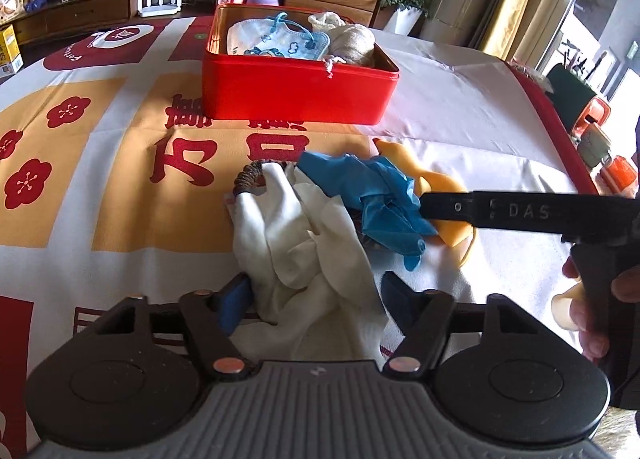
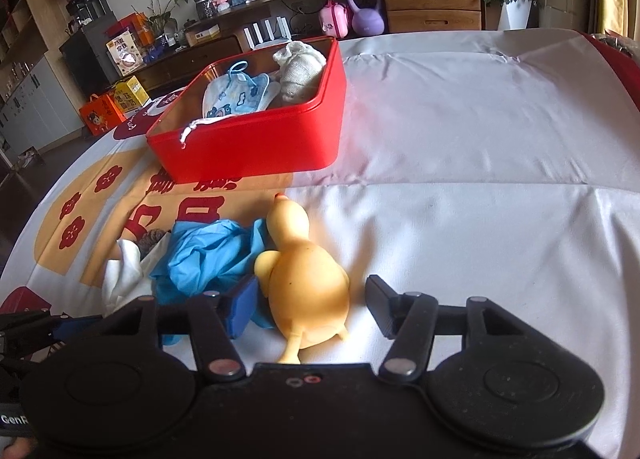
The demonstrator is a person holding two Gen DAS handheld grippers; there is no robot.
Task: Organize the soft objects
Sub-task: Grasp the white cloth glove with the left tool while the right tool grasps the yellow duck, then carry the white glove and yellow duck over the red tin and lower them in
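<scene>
A white cloth lies crumpled on the table between the open fingers of my left gripper. A blue glove rests beside it, over a brown braided ring. A yellow rubber duck lies between the open fingers of my right gripper; the left pad touches the blue glove. The duck shows partly behind the right gripper's finger in the left wrist view. A red tin box holds a blue bib and a beige pouch; the box stands farther back.
The table wears a white, orange and red printed cloth. Behind it stands a wooden sideboard with a purple kettlebell, plants and boxes. The table's right edge has a red border.
</scene>
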